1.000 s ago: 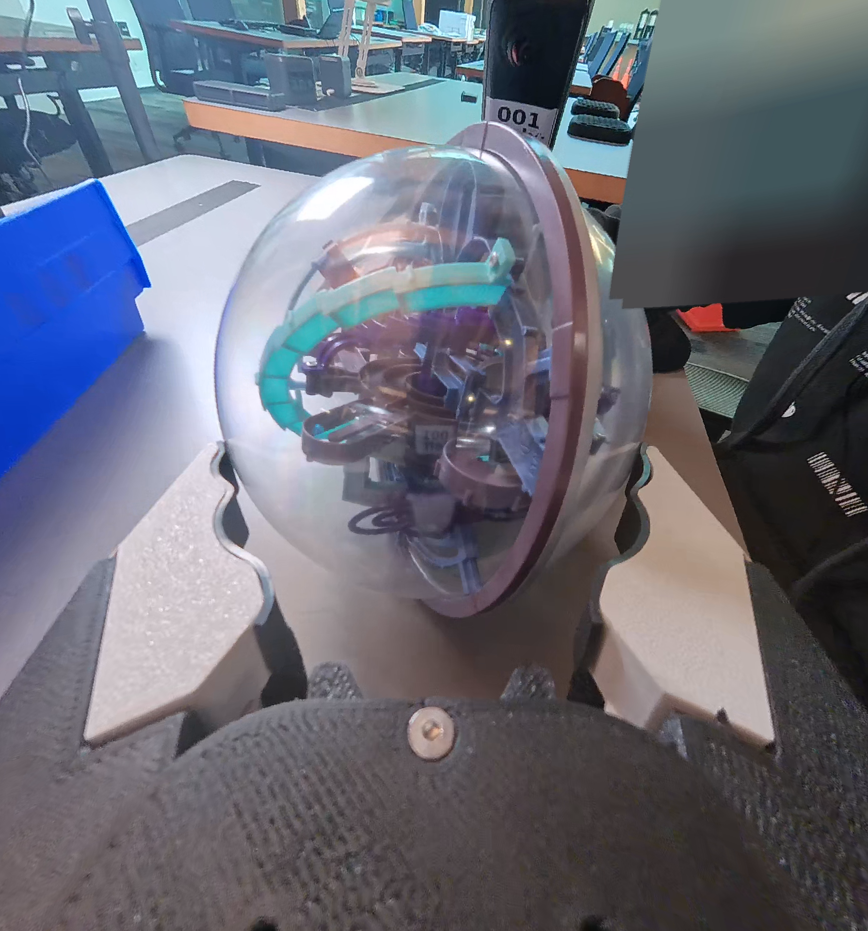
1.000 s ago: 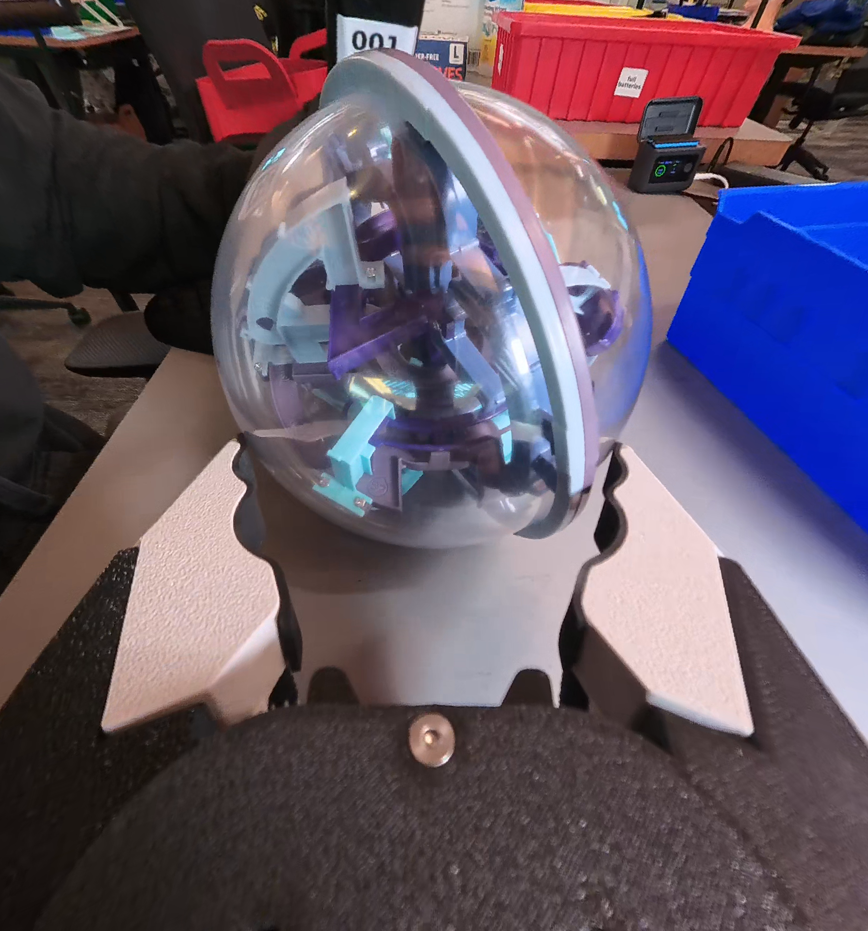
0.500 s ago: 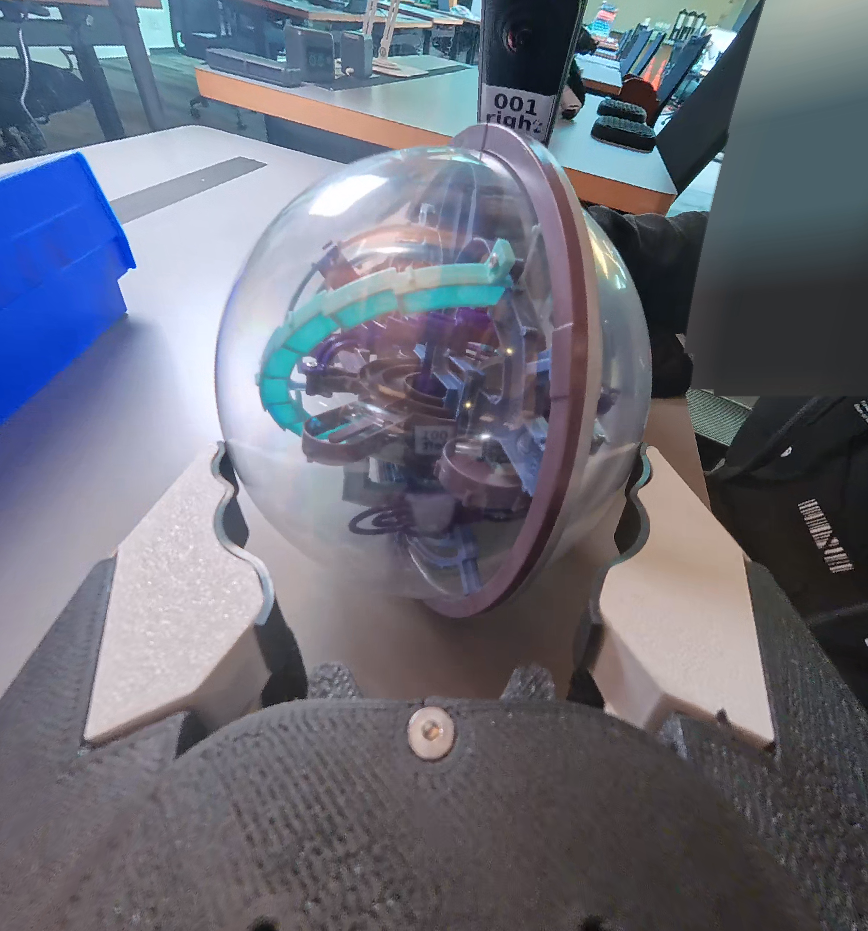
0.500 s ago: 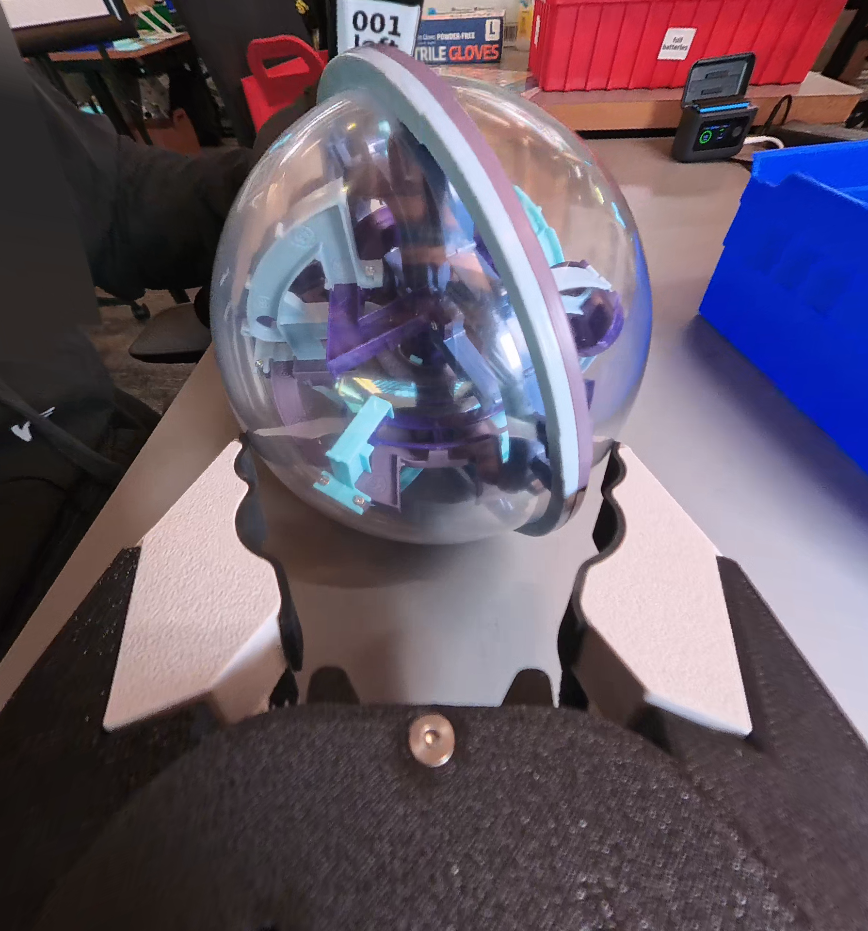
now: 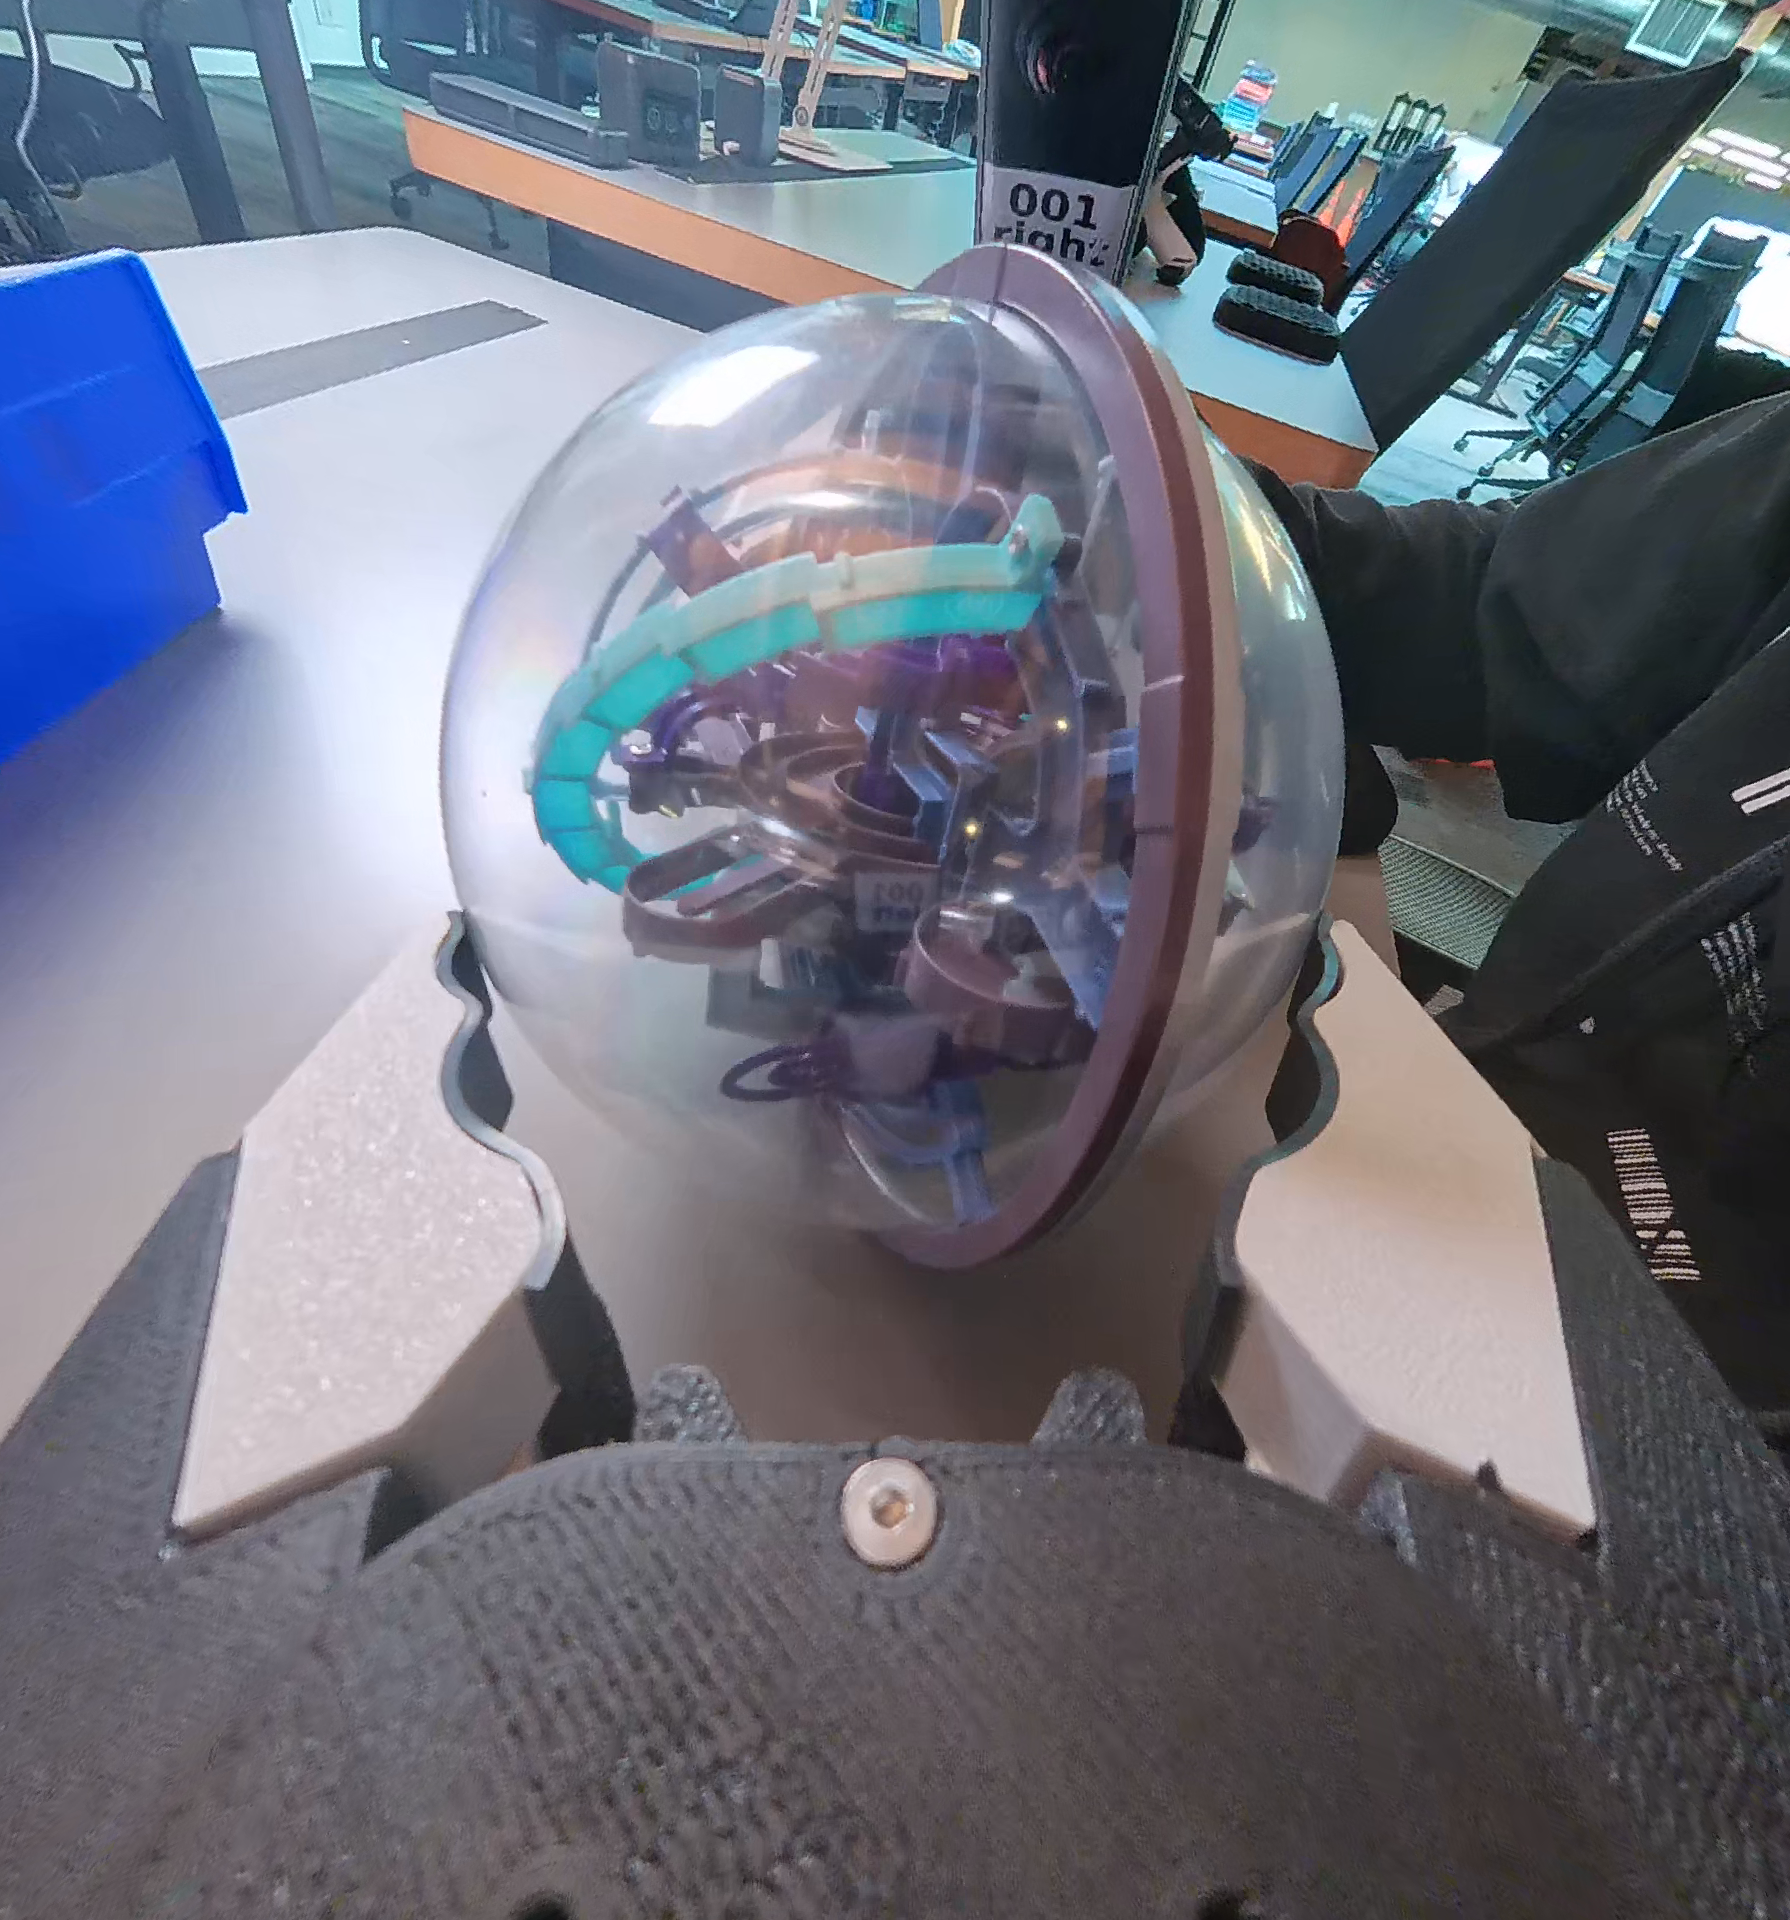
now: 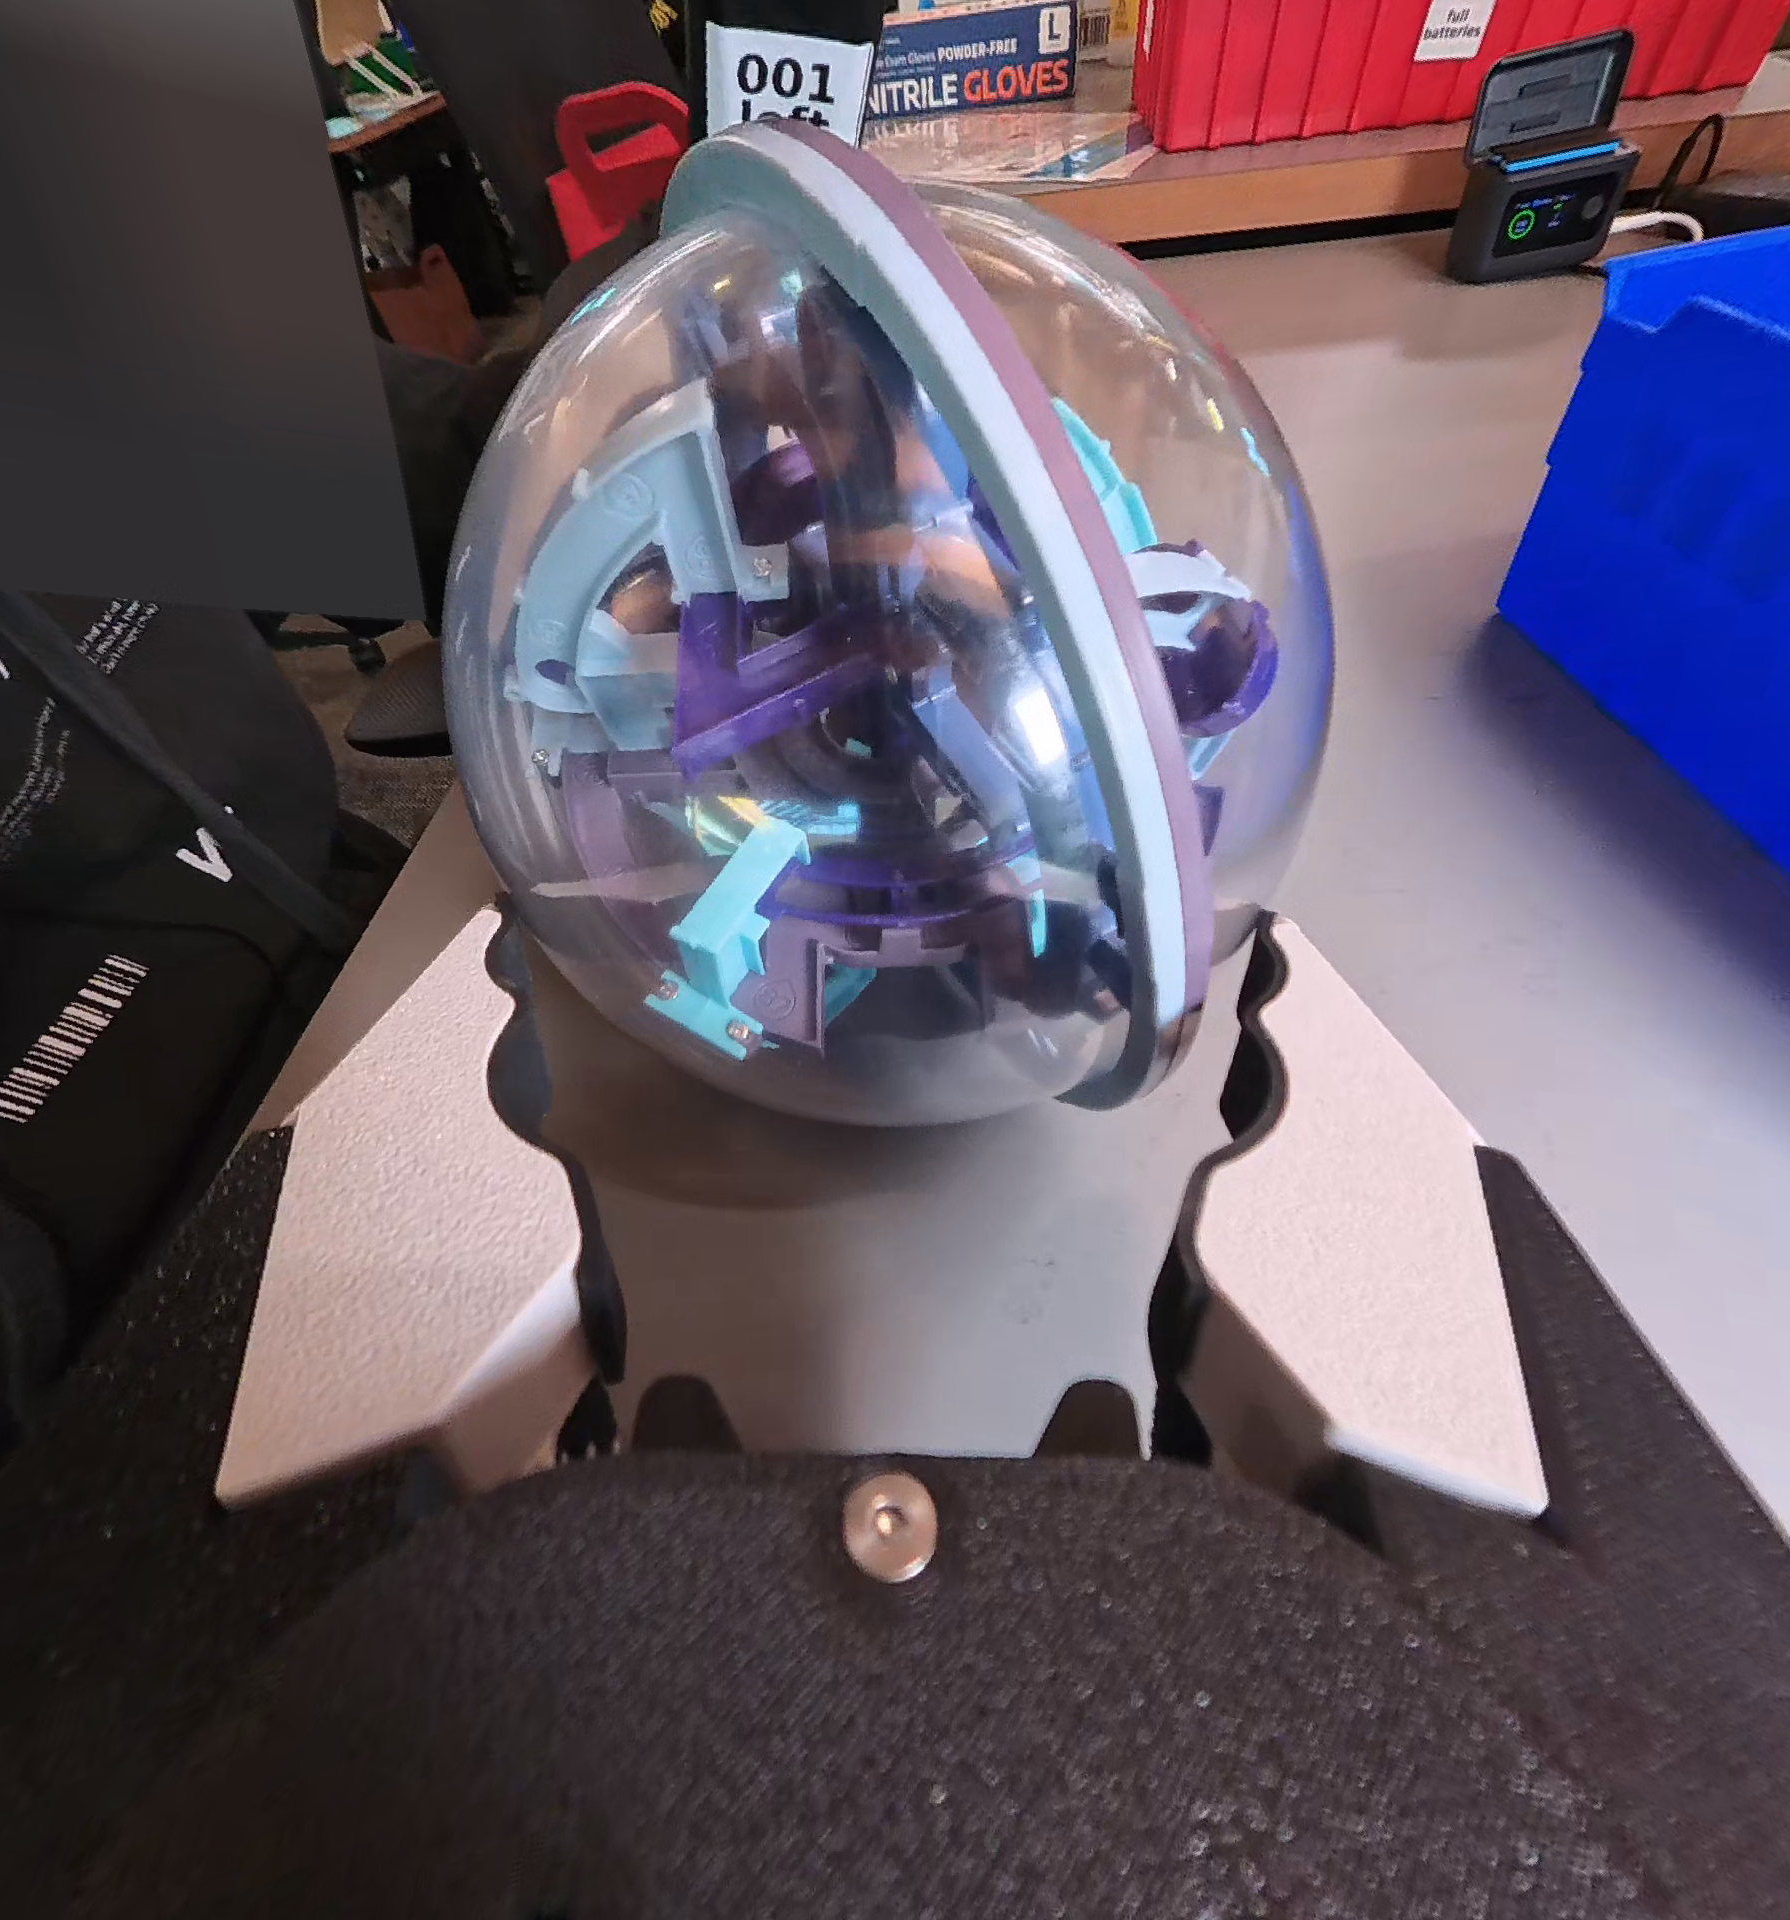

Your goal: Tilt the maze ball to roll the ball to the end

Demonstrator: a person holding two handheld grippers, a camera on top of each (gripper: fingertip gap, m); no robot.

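The maze ball (image 5: 766,727) is a clear sphere with a purple-grey ring around it and teal, purple and brown tracks inside. My left gripper (image 5: 889,935) is shut on it, with both fingertips (image 5: 460,961) pressed on its lower sides. My right gripper (image 6: 886,935) grips the same maze ball (image 6: 818,623) from the opposite side, its fingertips (image 6: 1265,956) touching the shell. The ring runs tilted from top to bottom. The ball hangs just above the grey table (image 5: 299,831). The right gripper's black body (image 5: 1067,104) shows behind the sphere. I cannot make out the small ball inside.
A blue bin (image 5: 49,499) stands on the table beside the sphere and also shows in the right wrist view (image 6: 1722,582). A person's black sleeve (image 5: 1597,623) is at the table edge. A red crate (image 6: 1390,62) and a small charger case (image 6: 1535,197) sit at the back.
Both grippers have swung together with the sphere fixed in their grasp. The blue bin has slid toward the frame edge in both views and more of the room shows behind.
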